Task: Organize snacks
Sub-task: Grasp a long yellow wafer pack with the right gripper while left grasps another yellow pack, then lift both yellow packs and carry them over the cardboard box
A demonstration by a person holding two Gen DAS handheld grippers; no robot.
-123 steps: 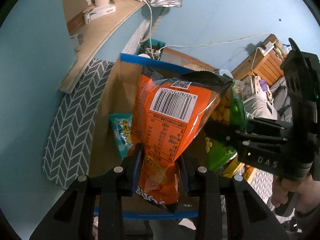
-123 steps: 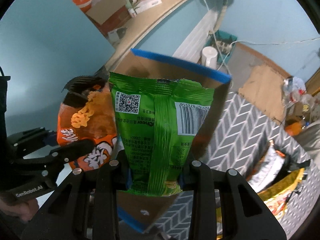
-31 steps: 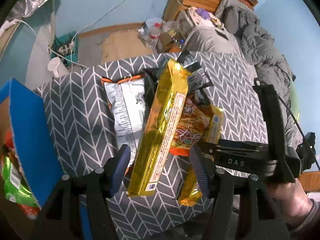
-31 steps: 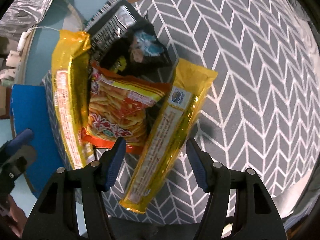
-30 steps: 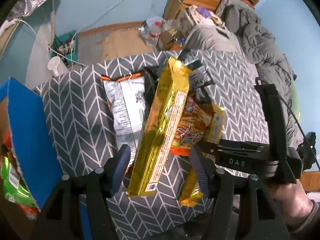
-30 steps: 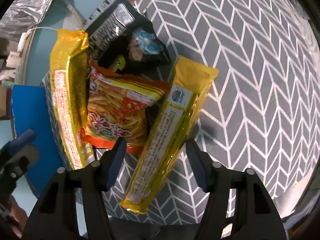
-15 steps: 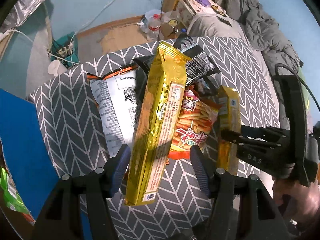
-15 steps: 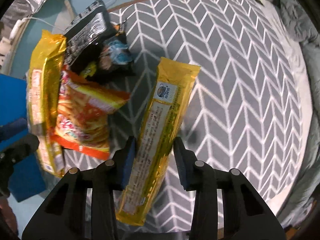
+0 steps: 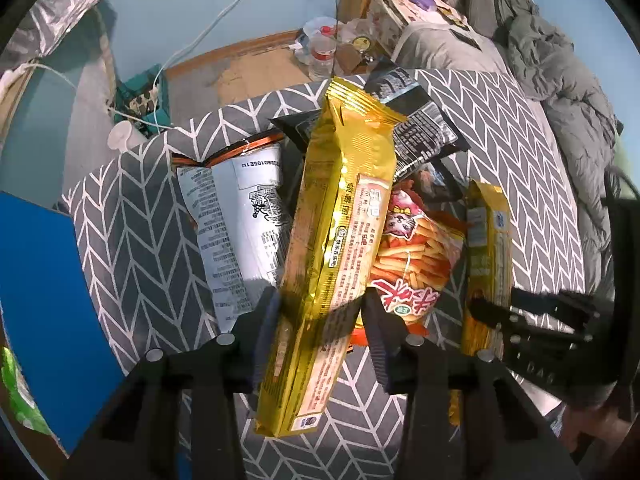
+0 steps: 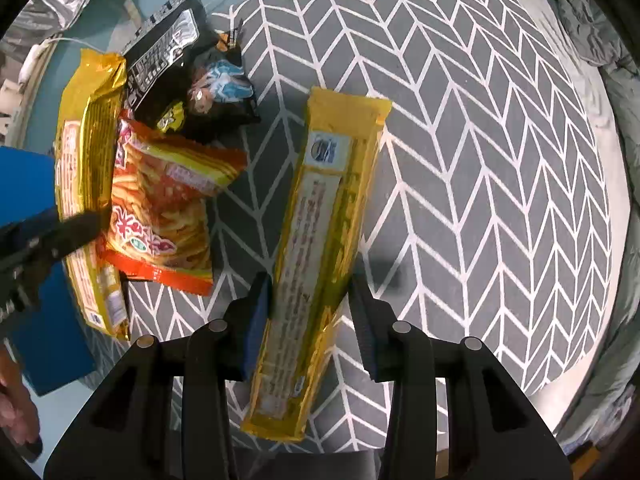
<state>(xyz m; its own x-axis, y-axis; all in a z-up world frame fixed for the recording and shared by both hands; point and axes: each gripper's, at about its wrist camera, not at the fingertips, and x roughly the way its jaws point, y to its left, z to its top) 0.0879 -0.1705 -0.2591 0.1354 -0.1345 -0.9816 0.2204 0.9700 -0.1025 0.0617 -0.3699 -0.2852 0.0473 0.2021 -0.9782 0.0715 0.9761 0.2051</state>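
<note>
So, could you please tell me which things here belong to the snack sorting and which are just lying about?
Belongs to the job:
- two long gold packets
- fries bag
- white bag
- black bags
- blue box

Lying about:
- water bottle
- grey bedding

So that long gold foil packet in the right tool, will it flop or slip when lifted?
The long gold foil packet probably stays fairly straight: it looks boxy and unbent. Its glossy film may slip between the right tool's pads, which grip it near one end, so the far end might dip.

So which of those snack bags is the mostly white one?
The white bag with black print, leftmost in the pile, beside the long gold packet; the others are gold, red or black.
</note>
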